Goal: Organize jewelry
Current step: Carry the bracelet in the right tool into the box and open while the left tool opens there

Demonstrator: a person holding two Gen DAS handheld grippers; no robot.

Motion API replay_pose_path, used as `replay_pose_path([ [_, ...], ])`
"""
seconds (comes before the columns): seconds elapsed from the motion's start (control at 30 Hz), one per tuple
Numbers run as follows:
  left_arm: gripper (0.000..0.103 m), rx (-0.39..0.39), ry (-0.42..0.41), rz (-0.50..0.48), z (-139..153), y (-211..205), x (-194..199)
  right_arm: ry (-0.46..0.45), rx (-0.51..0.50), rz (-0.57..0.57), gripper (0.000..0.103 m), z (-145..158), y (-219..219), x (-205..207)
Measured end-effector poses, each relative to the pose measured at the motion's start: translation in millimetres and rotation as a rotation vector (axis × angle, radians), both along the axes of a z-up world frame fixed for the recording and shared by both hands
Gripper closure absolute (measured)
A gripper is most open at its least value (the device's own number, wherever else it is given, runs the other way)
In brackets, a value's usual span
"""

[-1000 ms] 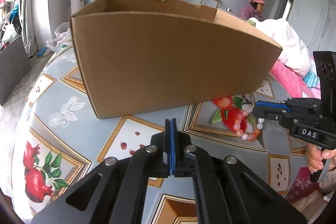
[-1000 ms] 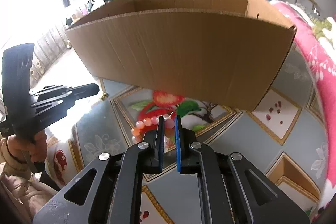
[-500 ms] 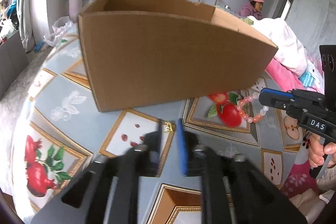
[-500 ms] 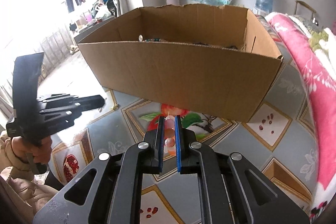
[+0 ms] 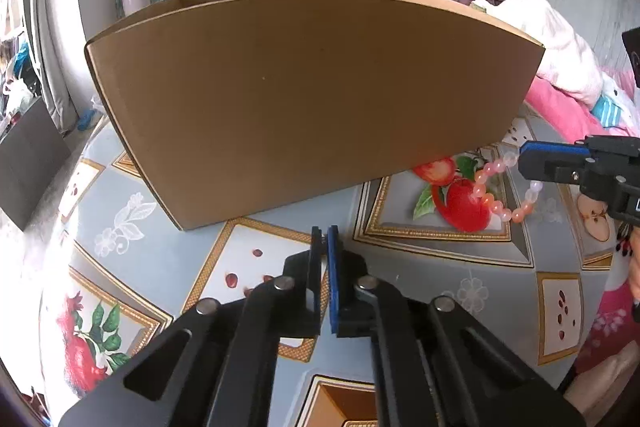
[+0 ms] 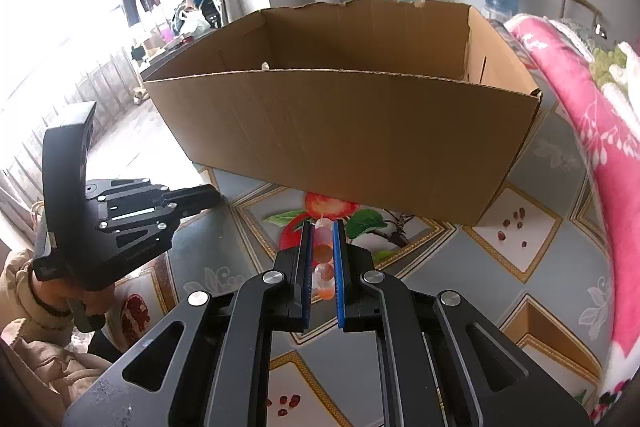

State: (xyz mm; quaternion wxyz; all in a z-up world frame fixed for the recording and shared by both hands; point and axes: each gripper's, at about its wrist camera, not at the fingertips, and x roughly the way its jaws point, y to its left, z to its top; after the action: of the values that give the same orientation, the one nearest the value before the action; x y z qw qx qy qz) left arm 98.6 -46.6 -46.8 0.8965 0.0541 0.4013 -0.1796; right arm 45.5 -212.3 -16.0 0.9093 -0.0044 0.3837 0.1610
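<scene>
Place: on a fruit-print table (image 5: 132, 259), before an open box (image 6: 360, 155)
Right gripper (image 6: 322, 255): clamped on a bead bracelet (image 5: 500, 187), now lifted off the cloth toward the box
Left gripper (image 5: 325, 267): after a brief opening, pinched closed, empty
Box contents: hard to make out
Meaning: the drop into the box likely comes next

Matt brown corrugated cardboard box (image 6: 344, 131) – torn upper edge – on a glossy printed tablecloth (image 5: 168, 251); bracelet (image 5: 496, 187) of smooth, translucent glassy beads.
</scene>
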Motion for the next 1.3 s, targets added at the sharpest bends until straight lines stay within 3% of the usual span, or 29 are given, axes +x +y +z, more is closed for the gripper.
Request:
replay_pose_path([
  [0.23, 0.103, -0.042, -0.039, -0.020, 16, 7, -14, -0.026, 0.009, 0.001, 0.096, 9, -1, -4],
  [0.67, 0.103, -0.179, -0.202, 0.000, 107, 42, -42, -0.177, 0.056, 0.012, 0.096, 69, -6, -12],
  [0.83, 0.103, -0.244, -0.257, -0.027, 142, 46, -36, -0.243, 0.116, 0.037, 0.096, 103, -13, -5],
  [0.97, 0.103, -0.269, -0.275, -0.056, 166, 41, -11, -0.271, 0.149, 0.058, 0.096, 121, -17, 16],
  [1.13, 0.103, -0.230, -0.166, -0.066, 158, 28, 44, -0.196, 0.162, 0.082, 0.096, 121, -21, 66],
  [1.3, 0.103, -0.197, 0.050, -0.013, 120, 23, 102, -0.033, 0.166, 0.111, 0.096, 102, -19, 122],
])
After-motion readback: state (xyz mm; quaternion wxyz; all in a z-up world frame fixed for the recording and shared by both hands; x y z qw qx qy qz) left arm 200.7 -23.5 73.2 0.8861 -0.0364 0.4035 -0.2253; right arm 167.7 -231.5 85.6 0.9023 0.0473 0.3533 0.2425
